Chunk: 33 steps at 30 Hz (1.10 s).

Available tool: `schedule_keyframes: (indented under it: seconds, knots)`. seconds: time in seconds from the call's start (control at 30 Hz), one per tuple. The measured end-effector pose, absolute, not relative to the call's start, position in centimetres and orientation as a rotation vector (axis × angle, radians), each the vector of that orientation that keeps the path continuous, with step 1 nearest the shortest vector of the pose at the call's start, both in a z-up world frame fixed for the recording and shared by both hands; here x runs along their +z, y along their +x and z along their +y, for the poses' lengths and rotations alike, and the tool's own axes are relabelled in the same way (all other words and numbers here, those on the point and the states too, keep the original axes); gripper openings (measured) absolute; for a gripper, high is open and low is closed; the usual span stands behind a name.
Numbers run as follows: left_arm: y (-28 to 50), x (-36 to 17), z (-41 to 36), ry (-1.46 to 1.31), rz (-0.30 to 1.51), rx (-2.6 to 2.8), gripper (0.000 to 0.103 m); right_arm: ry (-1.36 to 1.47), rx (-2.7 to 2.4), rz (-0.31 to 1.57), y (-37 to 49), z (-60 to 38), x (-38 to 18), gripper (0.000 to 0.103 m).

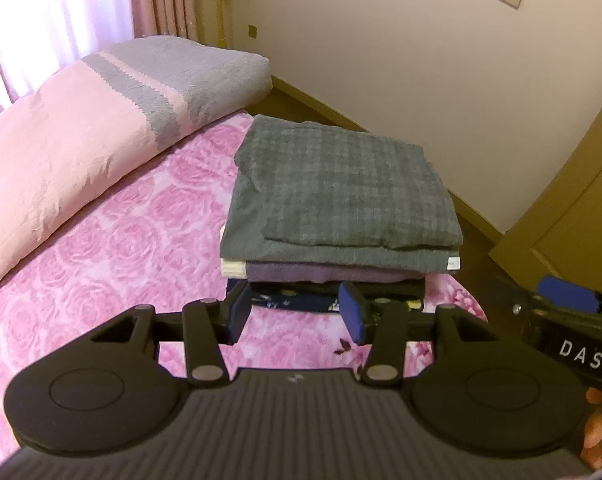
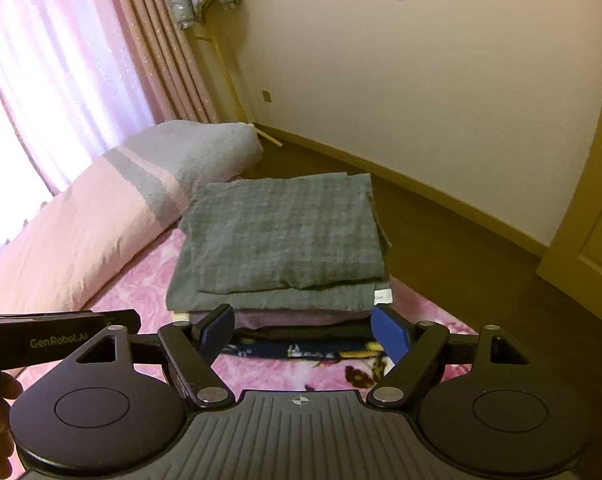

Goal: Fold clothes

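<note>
Both grippers hover above the pink rose-patterned bed cover (image 1: 113,248), jaws spread and holding nothing. Just ahead of the left gripper (image 1: 297,314) sits a stack of folded clothes (image 1: 337,248): a grey-green checked garment (image 1: 341,184) on top, a mauve piece (image 1: 325,273) beneath it, and a dark printed item (image 1: 293,301) at the bottom. From the right gripper (image 2: 303,330), the same pile lies straight ahead and slightly below, its near edge showing between the blue pads (image 2: 391,330). Beyond and to the left of the pile rests a pink-and-grey pillow (image 1: 73,128); the floor (image 2: 441,248) lies beyond and to the right of it. The top garment appears already folded and released, so this step looks like a clean withdrawal. Done well, that means keeping the jaws wide and lifting clear of the near edge, where a snagged pad could drag the layers askew. The white label (image 1: 453,263) at the pile's right front corner marks loose fabric worth avoiding.
</note>
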<state>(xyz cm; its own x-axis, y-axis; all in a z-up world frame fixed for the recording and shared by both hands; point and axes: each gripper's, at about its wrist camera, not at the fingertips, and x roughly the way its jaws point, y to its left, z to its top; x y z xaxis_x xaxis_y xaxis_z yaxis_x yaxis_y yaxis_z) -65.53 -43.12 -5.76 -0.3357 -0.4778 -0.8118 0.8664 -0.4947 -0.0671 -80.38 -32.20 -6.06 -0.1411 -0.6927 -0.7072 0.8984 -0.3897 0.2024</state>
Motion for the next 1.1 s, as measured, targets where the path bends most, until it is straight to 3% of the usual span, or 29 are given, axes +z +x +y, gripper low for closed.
schedule_keyframes:
  seconds: [0.33, 0.53, 1.1]
  knots:
    - [-64.3, -4.0, -39.2, 0.908, 0.609, -1.905, 0.044, 0.882, -1.78, 0.323, -79.4, -29.3, -5.1, 0.078]
    - [-62.9, -3.5, -34.6, 0.899, 0.617, -1.887, 0.044, 0.955, -1.756, 0.261, -79.5, -25.0, -5.0, 0.078]
    - [-59.1, -4.4, -20.0, 0.935, 0.606, -1.869, 0.044, 0.966, -1.729, 0.308, -75.1, -11.4, -5.4, 0.078]
